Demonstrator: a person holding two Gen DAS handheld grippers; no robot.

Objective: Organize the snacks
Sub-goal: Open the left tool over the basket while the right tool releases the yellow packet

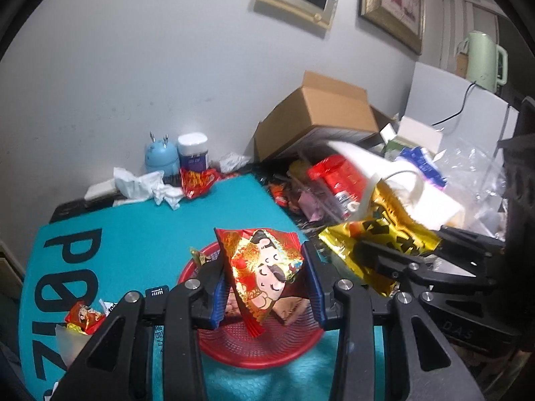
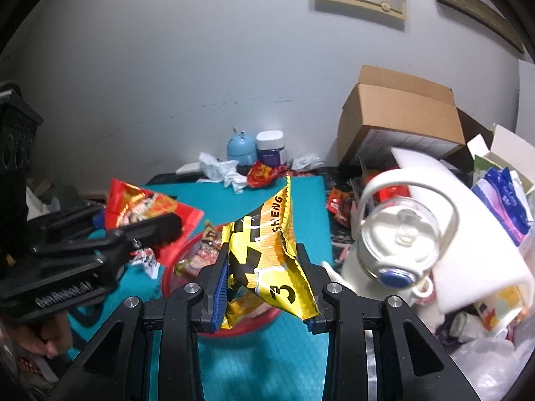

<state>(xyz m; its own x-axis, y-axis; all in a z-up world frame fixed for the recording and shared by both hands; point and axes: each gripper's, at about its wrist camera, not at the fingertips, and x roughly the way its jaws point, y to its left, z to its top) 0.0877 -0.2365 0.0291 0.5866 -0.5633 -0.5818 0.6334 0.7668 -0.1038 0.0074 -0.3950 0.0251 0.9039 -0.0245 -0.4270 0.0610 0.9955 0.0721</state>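
Observation:
My left gripper (image 1: 265, 284) is shut on a red and gold snack packet (image 1: 264, 267) with a cartoon figure, held above a red mesh basket (image 1: 267, 347) on the teal mat (image 1: 133, 234). My right gripper (image 2: 264, 290) is shut on a yellow and black snack packet (image 2: 267, 254), held over the same basket (image 2: 174, 274), which holds several snacks. The right gripper and its yellow packet (image 1: 378, 244) show at the right of the left wrist view. The left gripper and its red packet (image 2: 143, 210) show at the left of the right wrist view.
More red packets lie at the mat's far edge (image 1: 197, 183) and near left (image 1: 83, 317). Crumpled tissues (image 1: 147, 187), a blue figurine (image 1: 160, 157) and a white-lidded jar (image 1: 193, 152) stand by the wall. A cardboard box (image 1: 321, 117), a white jug (image 2: 394, 244), foam and bags crowd the right.

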